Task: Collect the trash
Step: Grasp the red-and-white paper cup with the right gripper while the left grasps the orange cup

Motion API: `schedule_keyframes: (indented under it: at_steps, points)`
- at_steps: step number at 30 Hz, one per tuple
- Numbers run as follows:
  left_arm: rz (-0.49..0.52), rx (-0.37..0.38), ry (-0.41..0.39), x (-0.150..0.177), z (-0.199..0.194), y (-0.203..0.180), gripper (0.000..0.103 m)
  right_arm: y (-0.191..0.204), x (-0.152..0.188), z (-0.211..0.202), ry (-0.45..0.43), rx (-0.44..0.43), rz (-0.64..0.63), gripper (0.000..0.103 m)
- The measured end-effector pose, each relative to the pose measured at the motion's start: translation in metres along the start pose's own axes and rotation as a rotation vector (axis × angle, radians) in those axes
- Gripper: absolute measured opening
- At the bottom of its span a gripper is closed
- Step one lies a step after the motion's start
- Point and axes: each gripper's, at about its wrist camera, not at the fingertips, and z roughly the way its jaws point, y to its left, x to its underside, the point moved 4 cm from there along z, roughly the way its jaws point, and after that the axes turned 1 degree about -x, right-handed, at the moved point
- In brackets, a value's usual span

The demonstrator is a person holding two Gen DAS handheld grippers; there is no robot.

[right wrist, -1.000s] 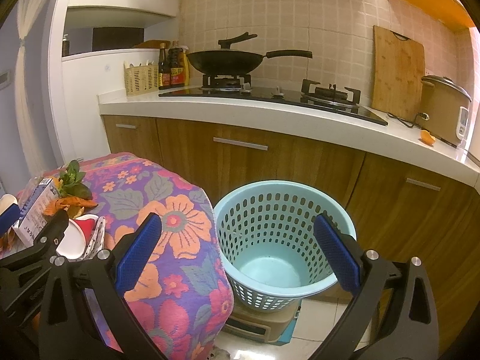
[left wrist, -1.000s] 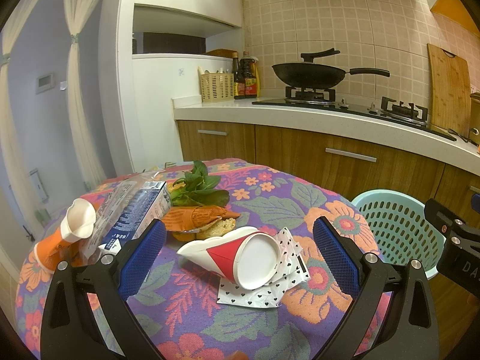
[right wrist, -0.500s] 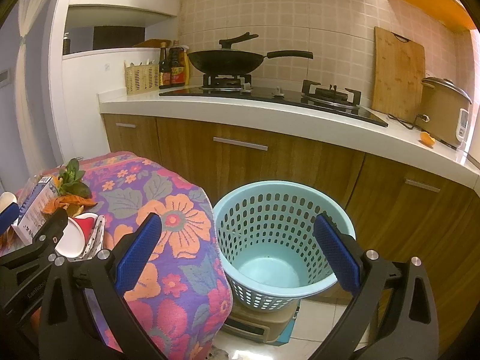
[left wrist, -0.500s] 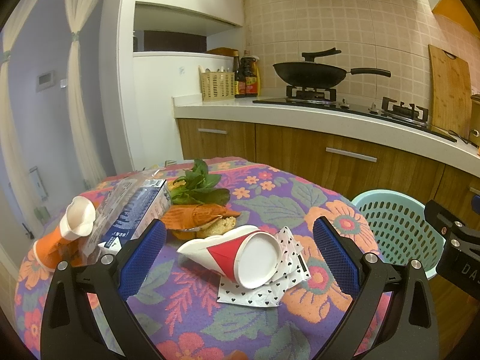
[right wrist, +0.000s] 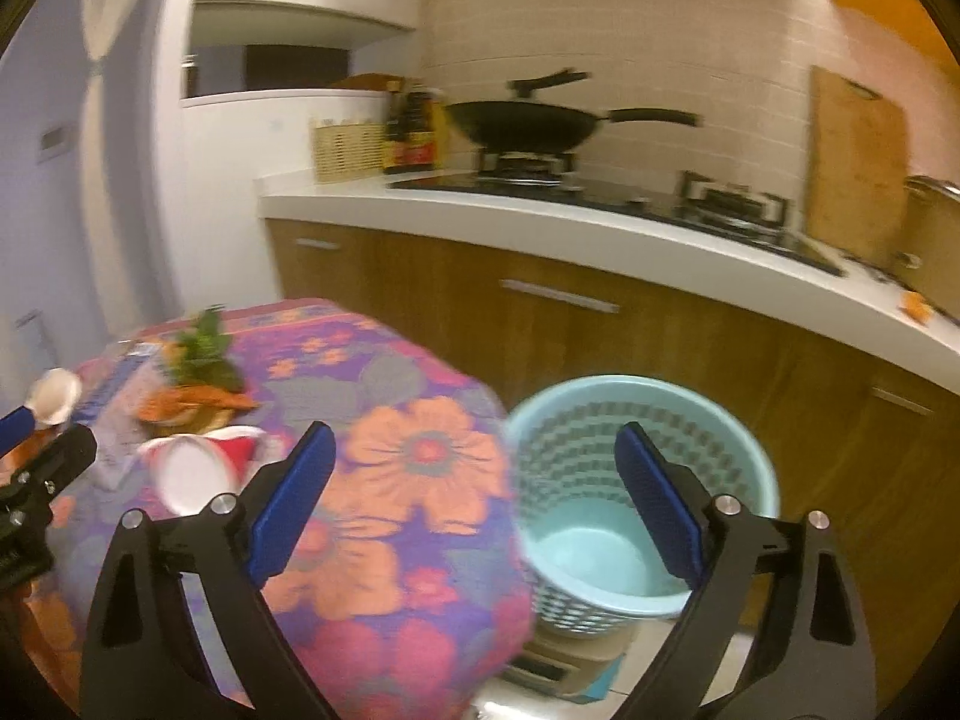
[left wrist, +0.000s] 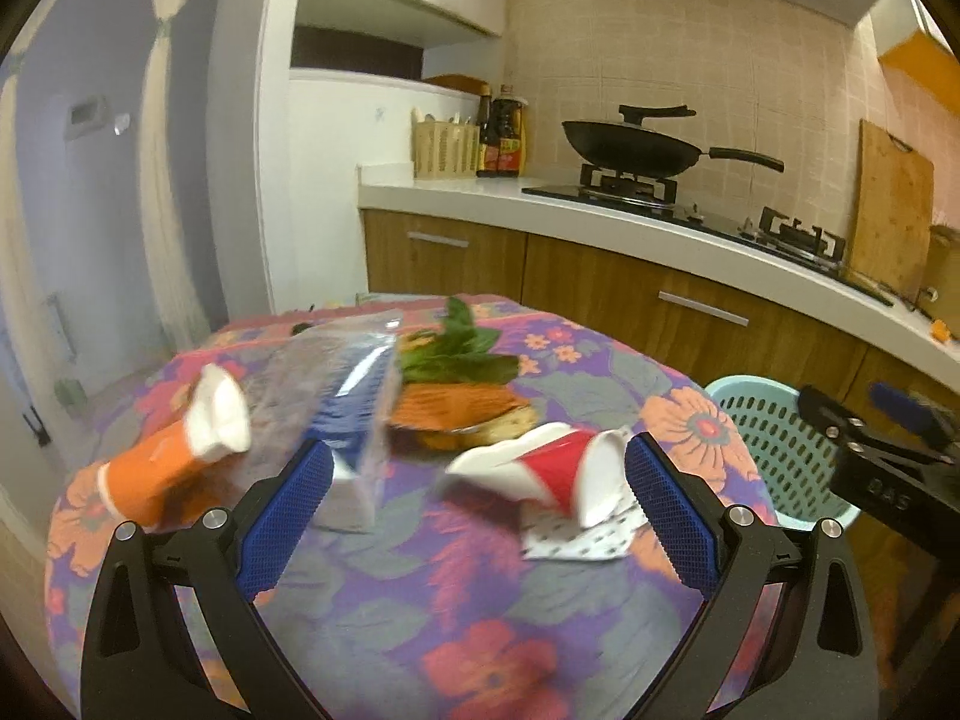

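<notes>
Trash: red-white paper cup (left wrist: 540,471) lies on bench (left wrist: 420,600) just ahead of left gripper (left wrist: 477,516), toward its right finger; carton (left wrist: 360,420) toward left finger. Jaws apart, empty, angled down. Right gripper (right wrist: 474,510) has just been closing slightly, jaws apart, nothing between; basket (right wrist: 636,480) ahead, likely for drops.

Cup (left wrist: 540,468) on napkin (left wrist: 576,540) on table (left wrist: 420,600), basket (right wrist: 636,480) right of table

Both claws swung leftward, right claw (right wrist: 474,501) jaws slightly narrower, nothing between them.
</notes>
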Motion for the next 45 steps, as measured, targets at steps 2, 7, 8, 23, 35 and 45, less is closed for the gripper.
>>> schedule_keyframes:
  at_steps: [2,7,8,23,35,45]
  points:
    - [-0.008,-0.007,0.026,-0.001,-0.002,0.015,0.090,0.014,-0.001,0.004,0.007,-0.054,-0.018,0.084]
    - [-0.016,-0.070,0.041,0.002,-0.010,0.058,0.087,0.047,-0.002,0.008,0.021,-0.153,-0.070,0.081]
    - [-0.023,-0.082,0.039,0.002,-0.012,0.069,0.087,0.055,-0.002,0.009,0.023,-0.176,-0.086,0.081]
    - [0.142,-0.223,0.200,0.018,0.024,0.154,0.071,0.100,0.007,0.031,0.081,-0.300,-0.179,0.081]
    - [0.228,-0.361,0.208,0.010,0.040,0.151,0.030,0.130,0.011,0.042,0.165,-0.420,-0.262,0.081]
    - [0.168,-0.312,0.149,0.008,0.013,0.145,0.025,0.151,0.020,0.066,0.281,-0.443,-0.330,0.081]
